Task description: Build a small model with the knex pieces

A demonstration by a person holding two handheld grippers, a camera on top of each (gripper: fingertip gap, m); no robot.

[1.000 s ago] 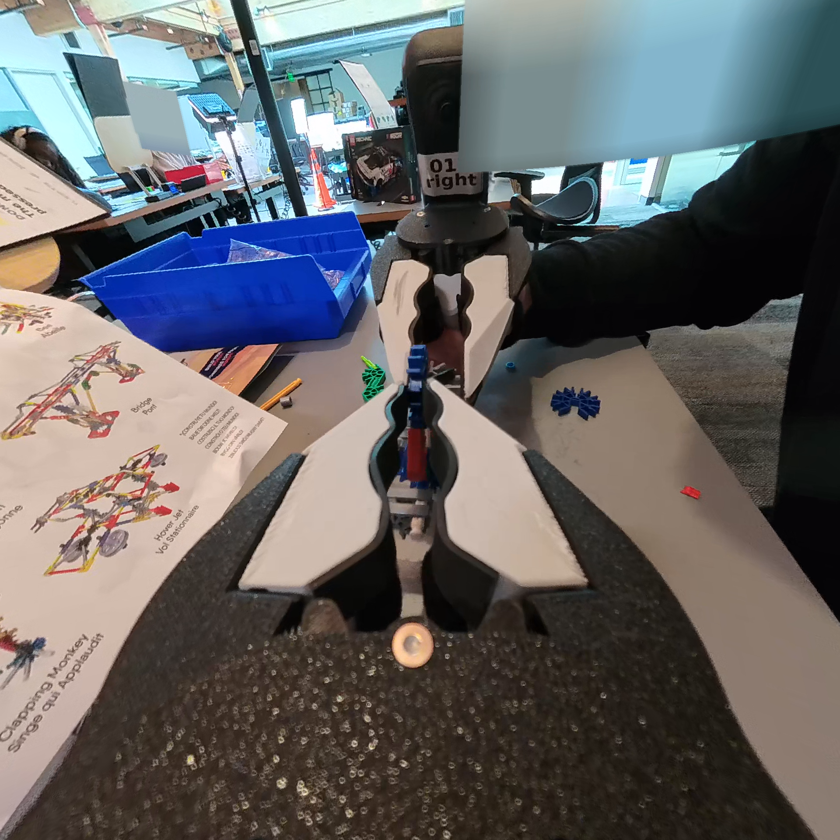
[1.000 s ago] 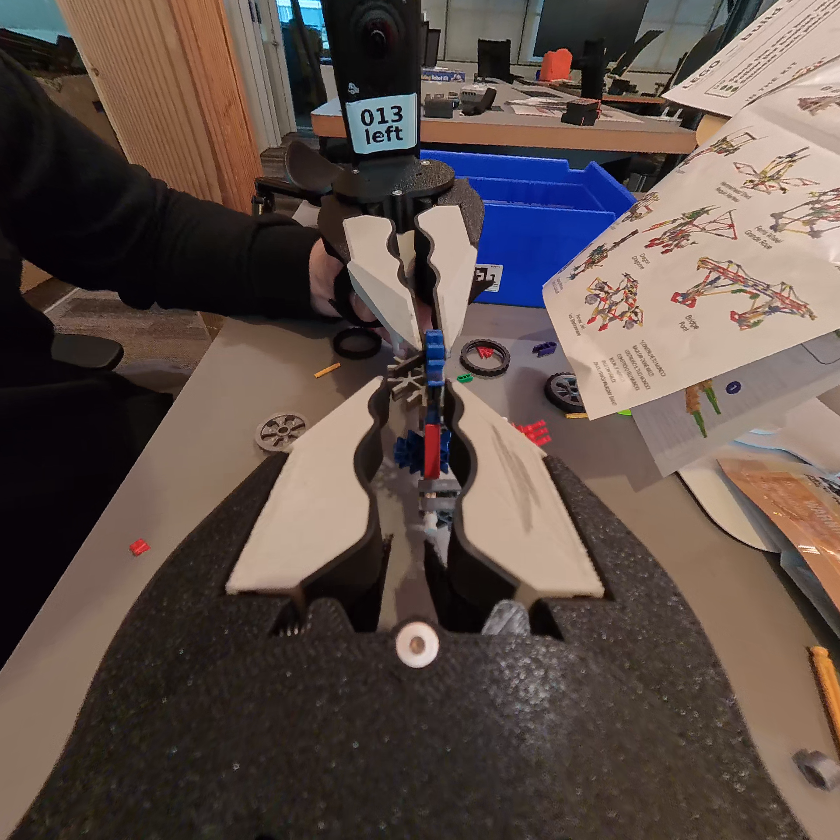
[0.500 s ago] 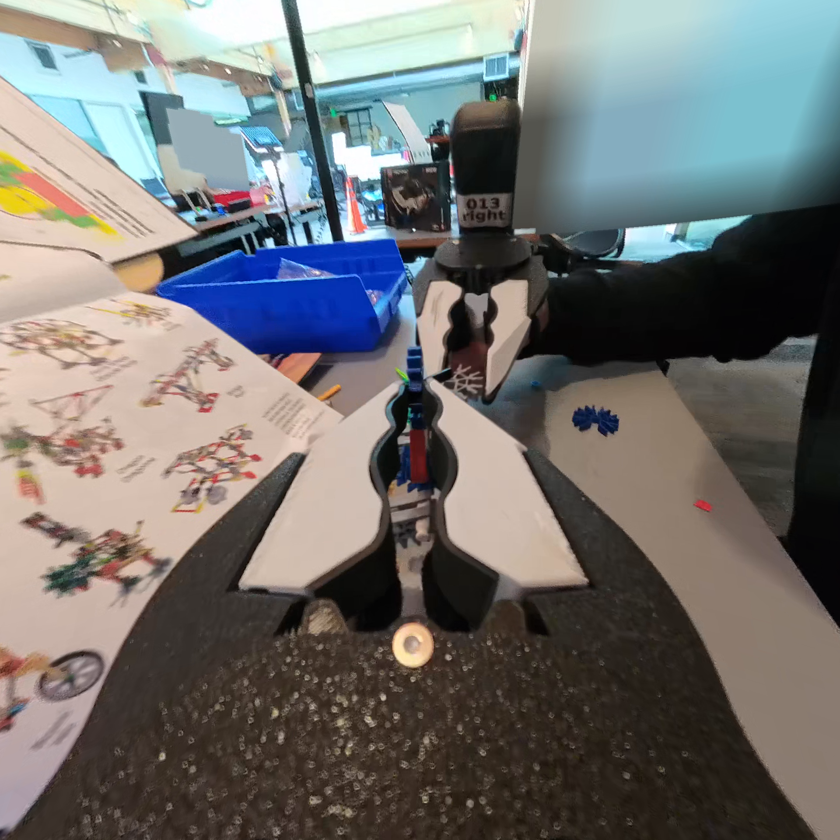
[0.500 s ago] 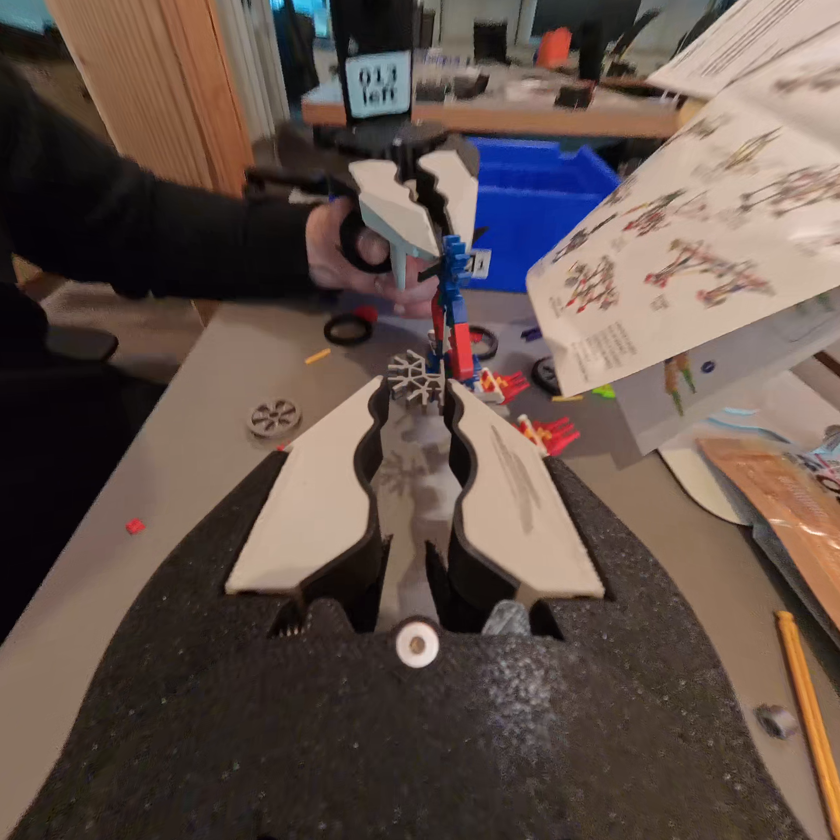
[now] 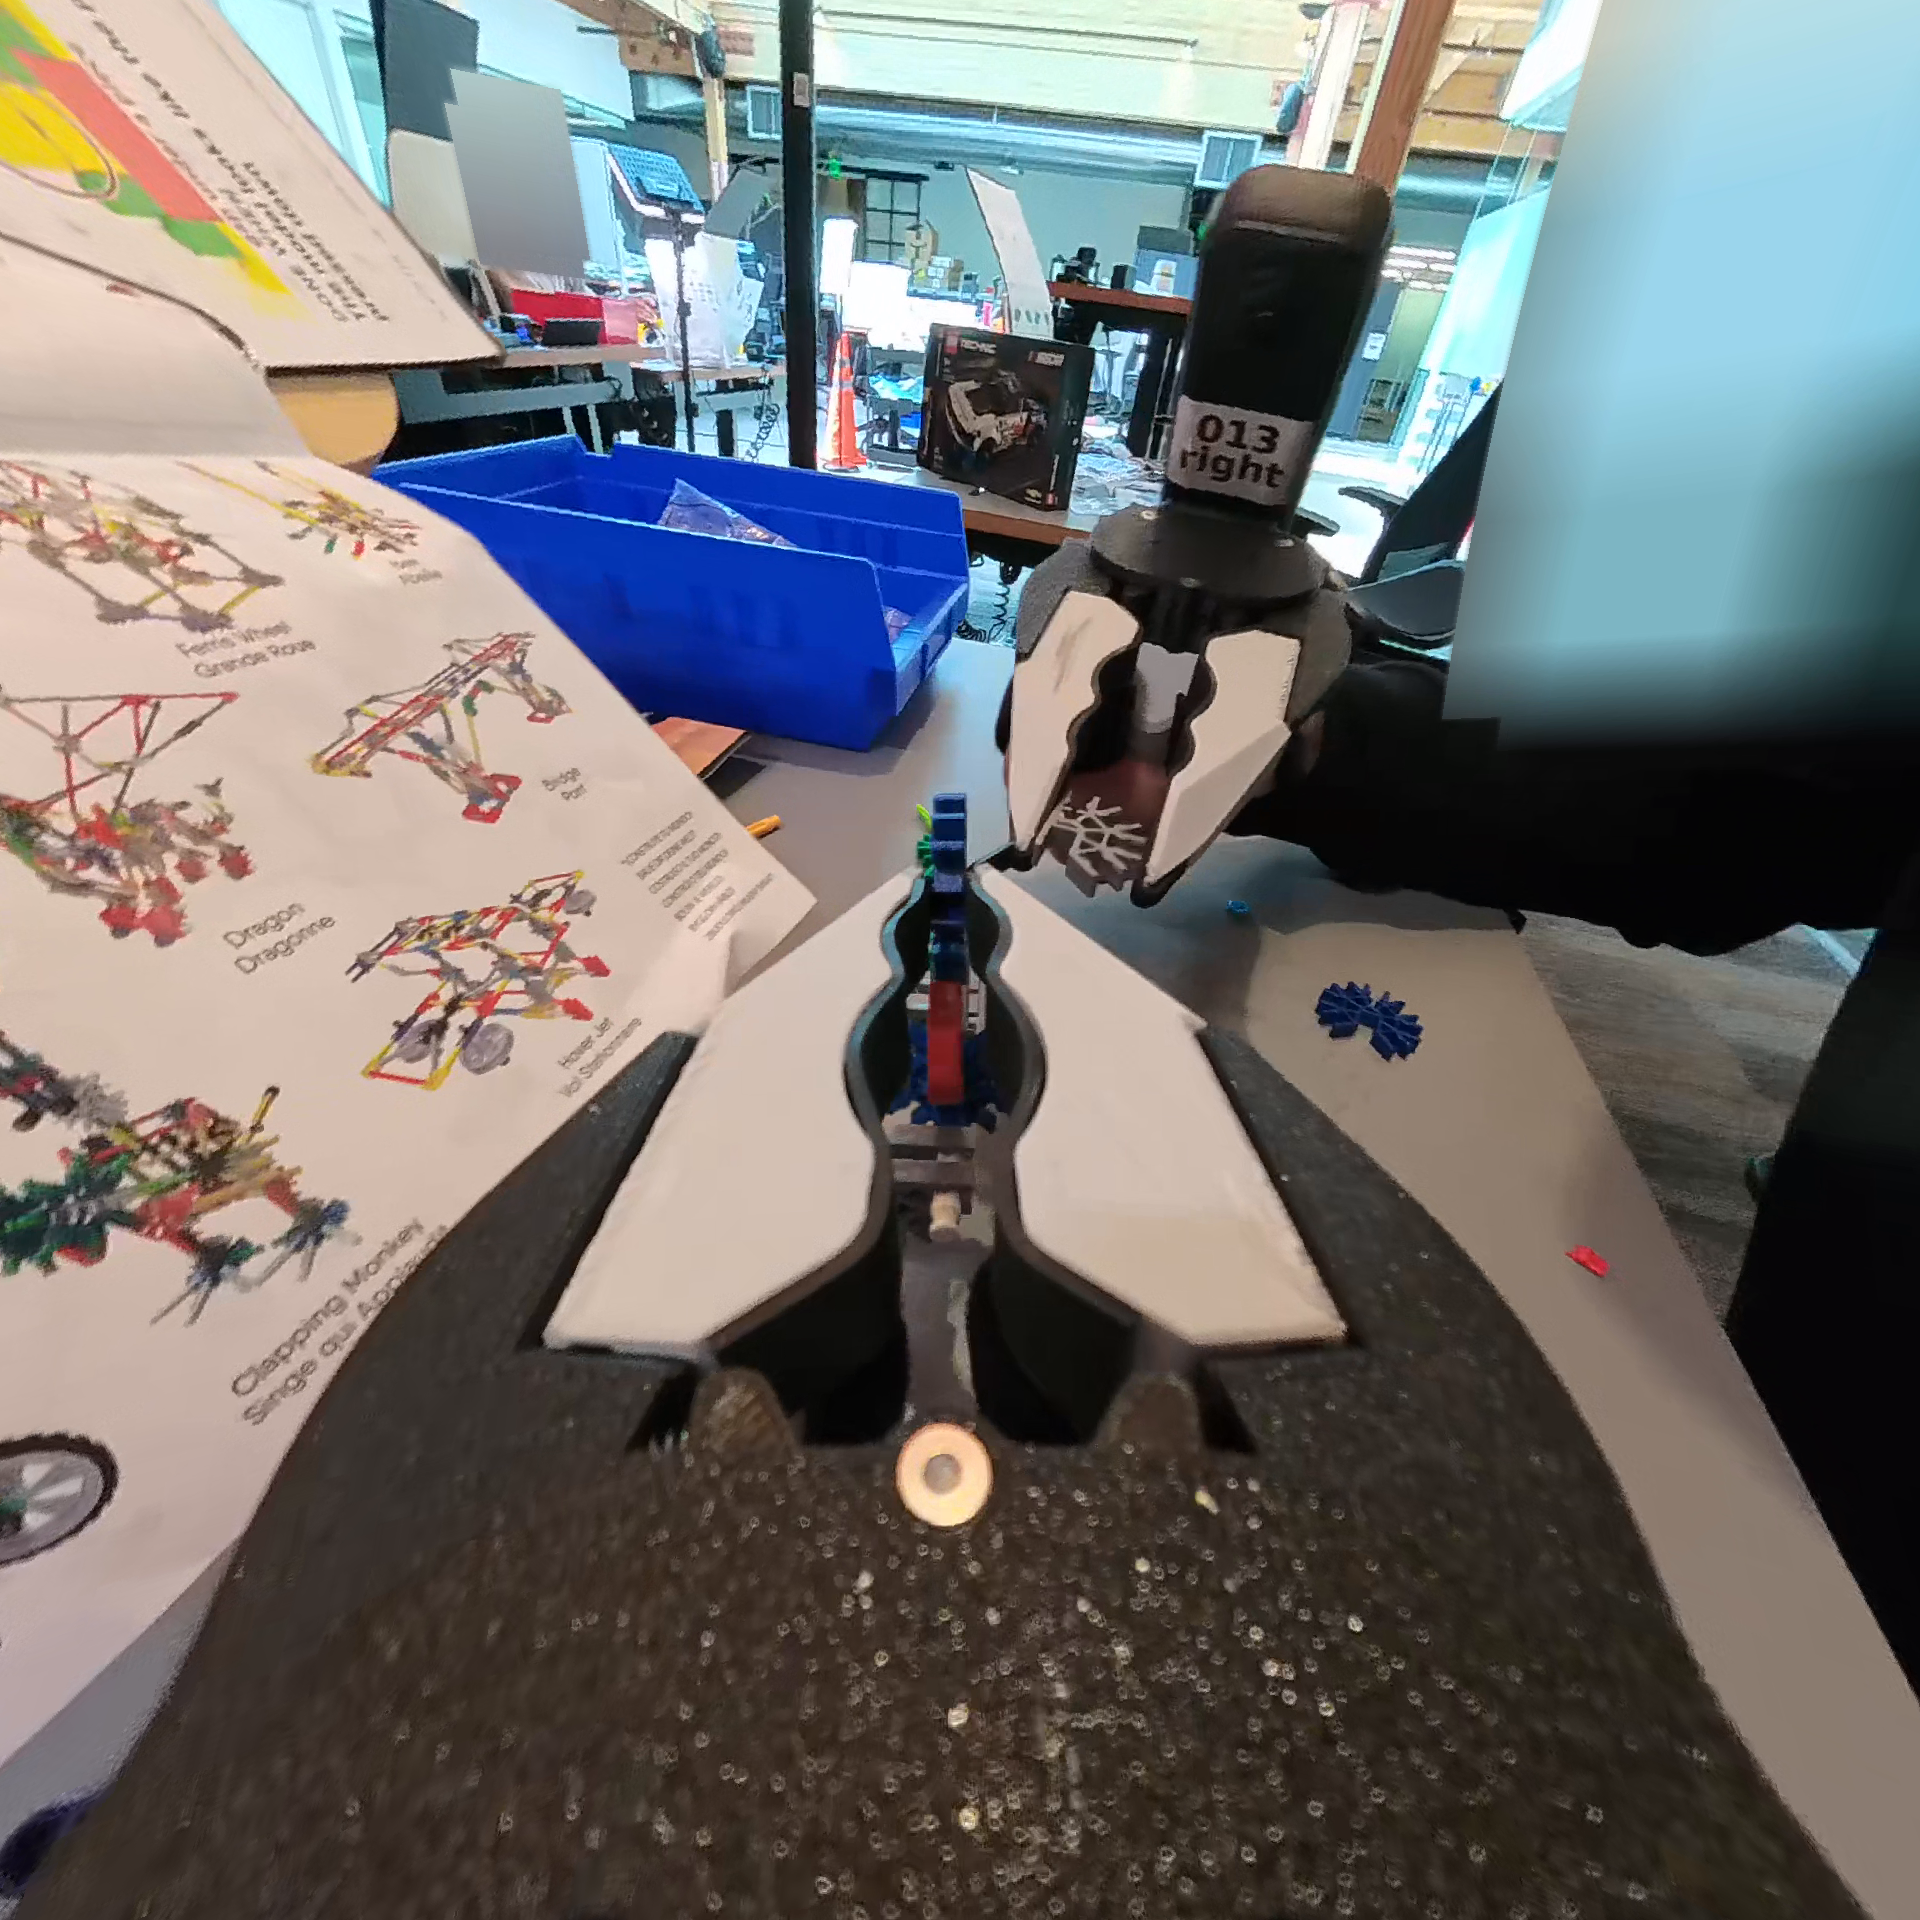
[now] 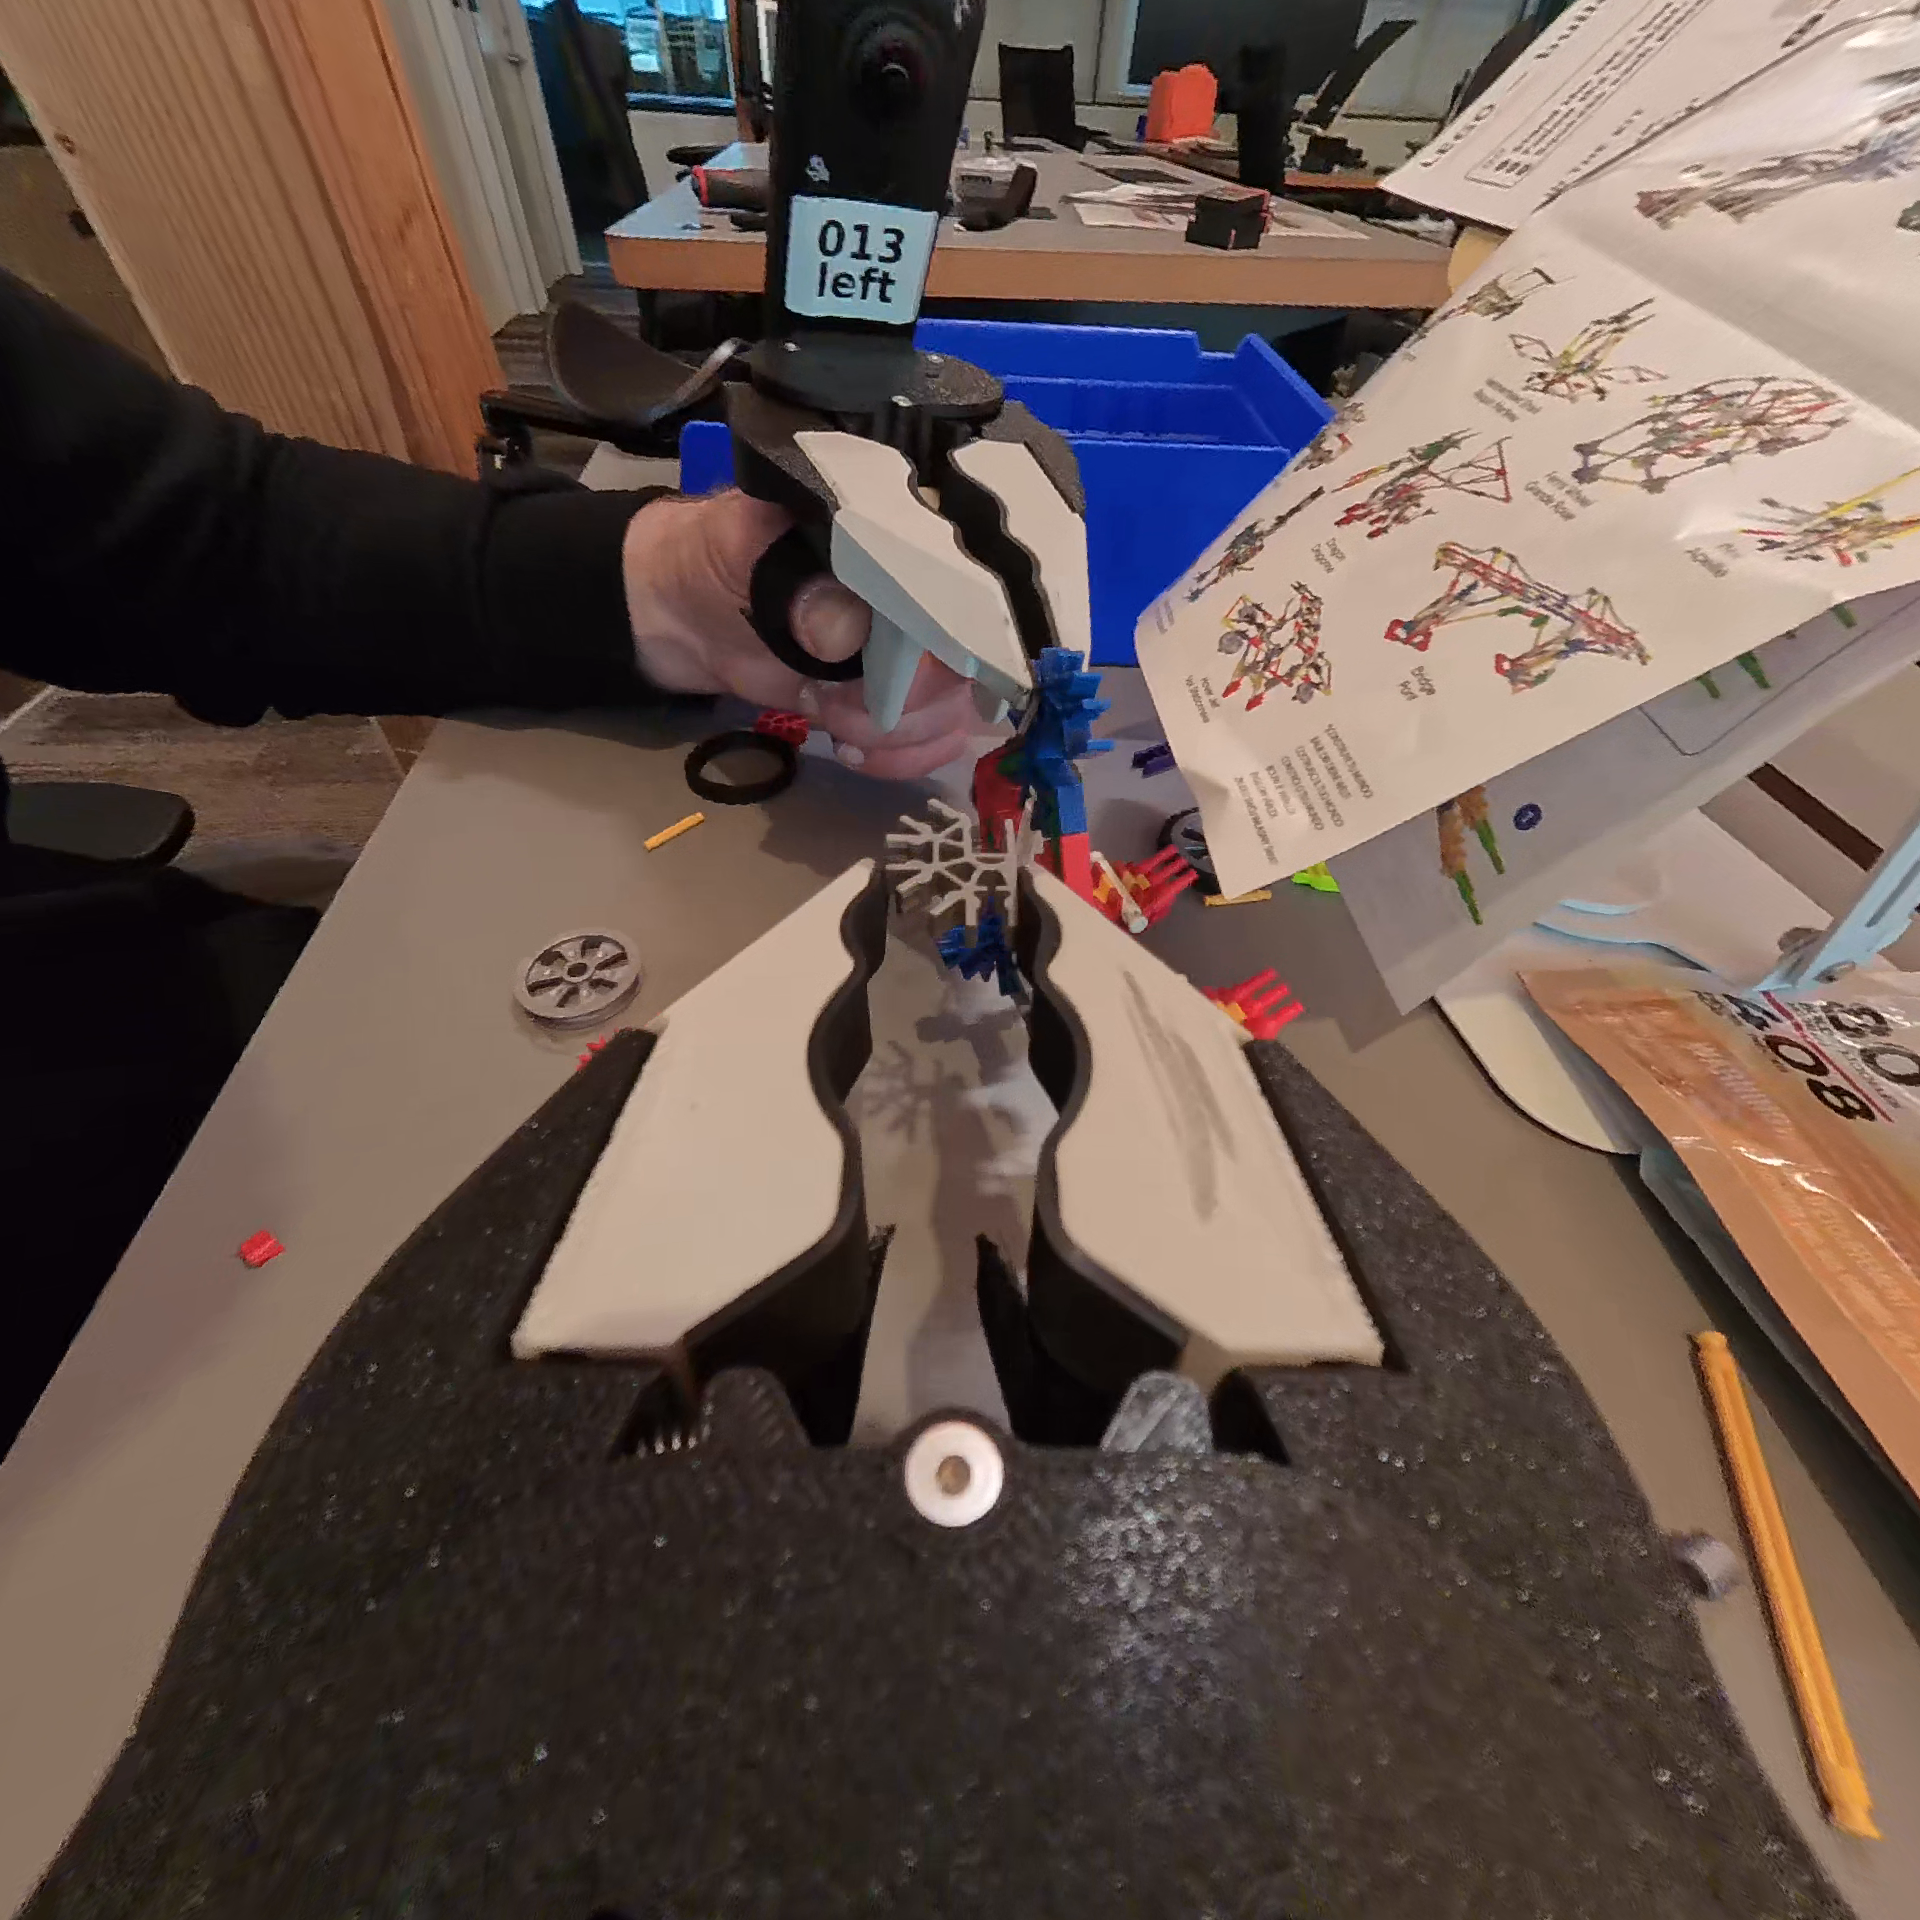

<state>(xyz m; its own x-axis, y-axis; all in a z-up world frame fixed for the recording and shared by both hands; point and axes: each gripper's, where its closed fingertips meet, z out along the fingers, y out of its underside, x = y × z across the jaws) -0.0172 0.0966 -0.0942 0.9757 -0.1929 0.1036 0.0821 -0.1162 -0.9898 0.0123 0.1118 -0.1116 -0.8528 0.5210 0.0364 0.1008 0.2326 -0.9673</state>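
Jaws: left gripper point(image 5: 943, 894) clamped on blue-red rod assembly point(image 5: 945, 997); right gripper point(image 6: 951, 883) pinching grey snowflake connector point(image 6: 951, 857) at its tips, just beside the assembly, apparently not yet snapped on. Blue bin point(image 5: 727, 592) sits behind the assembly.

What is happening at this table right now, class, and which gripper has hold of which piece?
A person works two hand-held grippers over a grey table strewn with construction-toy parts. The left gripper is shut on a small blue and red rod assembly. The right gripper pinches a white snowflake-shaped connector at its tips, close beside that assembly. An instruction sheet and a blue bin sit nearby.
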